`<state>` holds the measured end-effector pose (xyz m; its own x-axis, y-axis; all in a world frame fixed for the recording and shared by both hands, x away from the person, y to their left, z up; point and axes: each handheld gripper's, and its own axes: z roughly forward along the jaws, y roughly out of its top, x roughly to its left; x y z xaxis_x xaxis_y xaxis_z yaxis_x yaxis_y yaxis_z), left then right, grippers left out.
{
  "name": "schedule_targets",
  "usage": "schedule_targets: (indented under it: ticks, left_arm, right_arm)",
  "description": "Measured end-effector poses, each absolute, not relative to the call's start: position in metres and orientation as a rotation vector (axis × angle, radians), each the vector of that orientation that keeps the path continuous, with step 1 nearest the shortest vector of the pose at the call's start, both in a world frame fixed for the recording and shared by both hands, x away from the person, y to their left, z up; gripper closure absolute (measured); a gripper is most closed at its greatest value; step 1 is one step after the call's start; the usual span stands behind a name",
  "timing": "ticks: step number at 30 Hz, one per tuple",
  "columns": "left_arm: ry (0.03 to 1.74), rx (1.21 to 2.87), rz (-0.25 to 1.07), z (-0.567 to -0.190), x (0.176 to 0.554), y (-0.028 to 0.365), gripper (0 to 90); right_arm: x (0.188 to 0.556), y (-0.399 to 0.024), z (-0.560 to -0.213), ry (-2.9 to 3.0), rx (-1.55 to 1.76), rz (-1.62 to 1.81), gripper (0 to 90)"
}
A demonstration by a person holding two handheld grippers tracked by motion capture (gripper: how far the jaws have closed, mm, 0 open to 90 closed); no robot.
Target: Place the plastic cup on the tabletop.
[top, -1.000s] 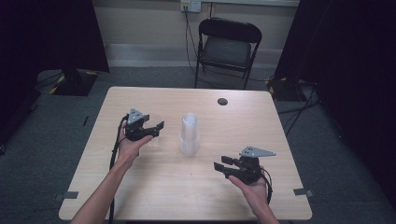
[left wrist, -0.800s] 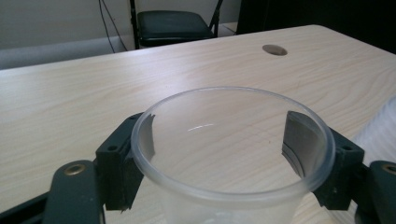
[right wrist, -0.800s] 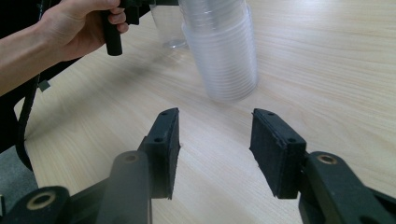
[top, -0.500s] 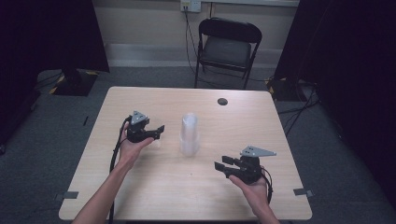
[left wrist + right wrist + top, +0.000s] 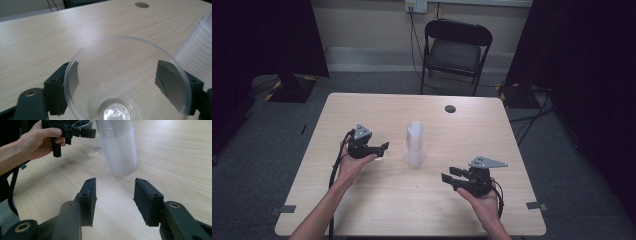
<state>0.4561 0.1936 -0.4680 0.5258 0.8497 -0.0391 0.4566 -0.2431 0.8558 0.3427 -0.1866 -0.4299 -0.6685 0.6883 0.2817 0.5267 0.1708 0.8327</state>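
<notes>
Over the table (image 5: 362,200), left gripper (image 5: 379,149), jaws just widening around the clear cup (image 5: 125,80); right gripper (image 5: 451,178) hovers empty, spread.

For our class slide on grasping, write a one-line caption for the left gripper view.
Clear plastic cup standing between the open jaws of the left hand-held gripper, beside the cup stack on a wooden table.

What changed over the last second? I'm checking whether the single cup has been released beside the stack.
The left gripper has just been opening its jaws around the single clear plastic cup, which stands between them on the pale wooden table. The stack of clear plastic cups and the open right gripper stayed put.
</notes>
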Motion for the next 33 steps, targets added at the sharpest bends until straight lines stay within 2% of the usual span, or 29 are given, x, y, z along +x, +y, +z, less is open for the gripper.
schedule_targets:
  ticks: [16,30,33]
  left_arm:
    - [1.131,1.898,0.525,-0.467,0.440,0.211,15.8]
    - [1.100,1.939,0.536,-0.466,0.406,0.225,15.7]
    - [1.086,1.938,0.489,-0.464,0.393,0.231,15.6]
  right_arm:
    - [0.344,-0.191,-0.429,2.247,1.204,1.503,50.6]
    - [0.344,-0.197,-0.429,2.218,1.224,1.510,50.0]
    - [0.344,-0.199,-0.428,2.207,1.227,1.509,49.9]
